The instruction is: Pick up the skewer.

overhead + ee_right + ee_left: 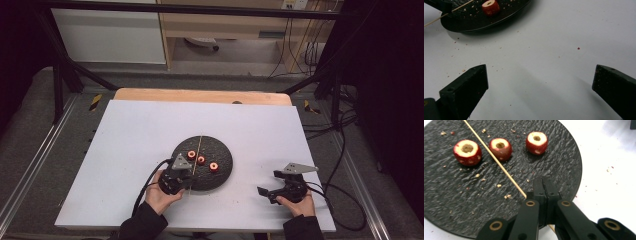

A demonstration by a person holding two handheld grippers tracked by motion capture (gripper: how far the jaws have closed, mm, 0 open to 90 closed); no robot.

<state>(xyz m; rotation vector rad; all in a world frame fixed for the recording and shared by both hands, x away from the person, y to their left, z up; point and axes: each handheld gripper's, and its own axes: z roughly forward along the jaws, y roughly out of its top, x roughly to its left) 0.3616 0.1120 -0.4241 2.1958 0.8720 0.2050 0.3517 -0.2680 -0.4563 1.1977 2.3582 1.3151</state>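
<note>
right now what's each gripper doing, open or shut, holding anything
left gripper: jaws shut on the wooden skewer that lies across the black plate.
right gripper: jaws wide open, nothing between them, over the white table.

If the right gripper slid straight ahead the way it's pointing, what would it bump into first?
Probably the black plate. The right gripper, jaws open, faces bare white table, and the plate's rim lies ahead, a bit to the left. Depth is hard to judge, so it might just miss.

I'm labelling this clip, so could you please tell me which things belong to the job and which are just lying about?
In the job: wooden skewer, clamped in the left gripper; three cored red fruits; black slate plate.

Lying about: crumbs on the white table; the open right gripper, idle beside the plate.
</note>
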